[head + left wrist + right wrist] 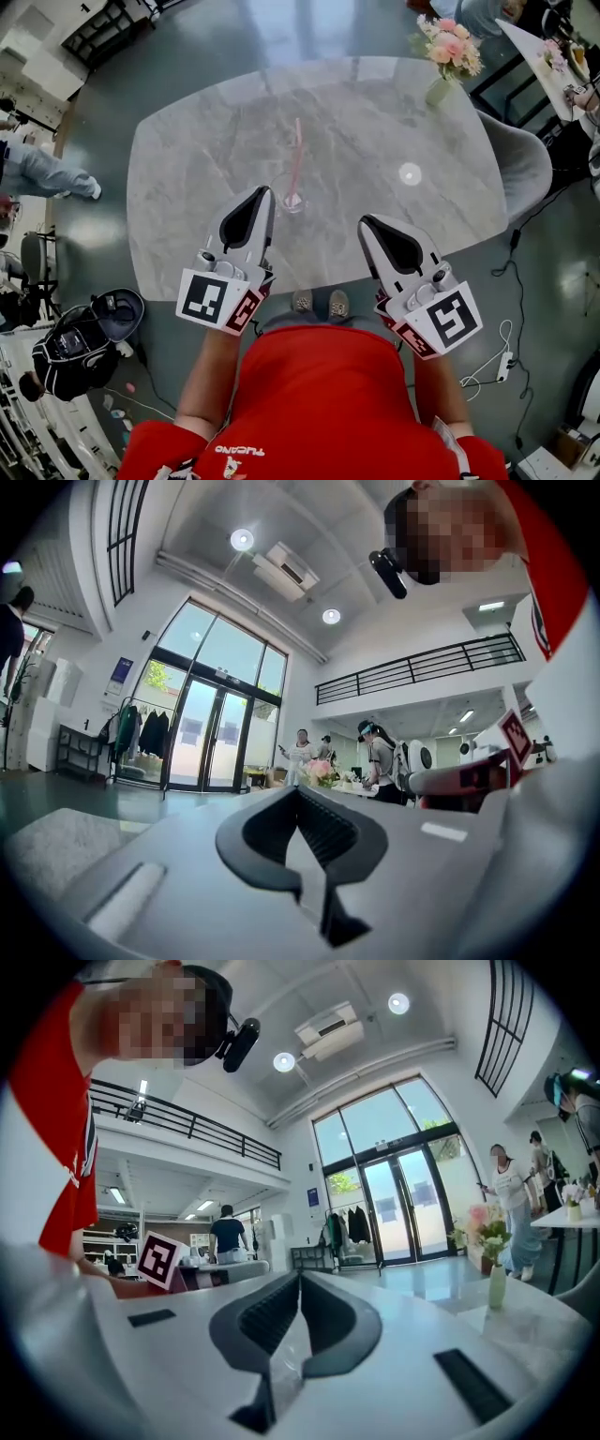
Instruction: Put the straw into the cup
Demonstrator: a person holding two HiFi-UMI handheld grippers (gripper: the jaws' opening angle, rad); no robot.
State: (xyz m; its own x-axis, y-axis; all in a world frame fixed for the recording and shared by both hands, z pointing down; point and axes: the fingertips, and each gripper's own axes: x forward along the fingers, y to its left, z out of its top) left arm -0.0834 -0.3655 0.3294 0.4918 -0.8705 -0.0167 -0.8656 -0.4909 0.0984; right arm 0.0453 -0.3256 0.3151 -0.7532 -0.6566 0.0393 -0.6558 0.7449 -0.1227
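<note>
- Left gripper (257, 195): jaws closed tip to tip, nothing between them. It is held low over the near edge of the table (187, 159).
- Right gripper (368, 223): likewise closed and empty, level with the left.
- Straw (296, 155): pink, standing tilted inside the cup (289, 199), just past the left gripper's tip and not touching it.
- Judgement: the task looks done, with both grippers held clear so the cup isn't knocked.

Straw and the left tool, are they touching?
Apart. The head view shows the straw standing in the cup, with a gap to the left tool beside it.
</note>
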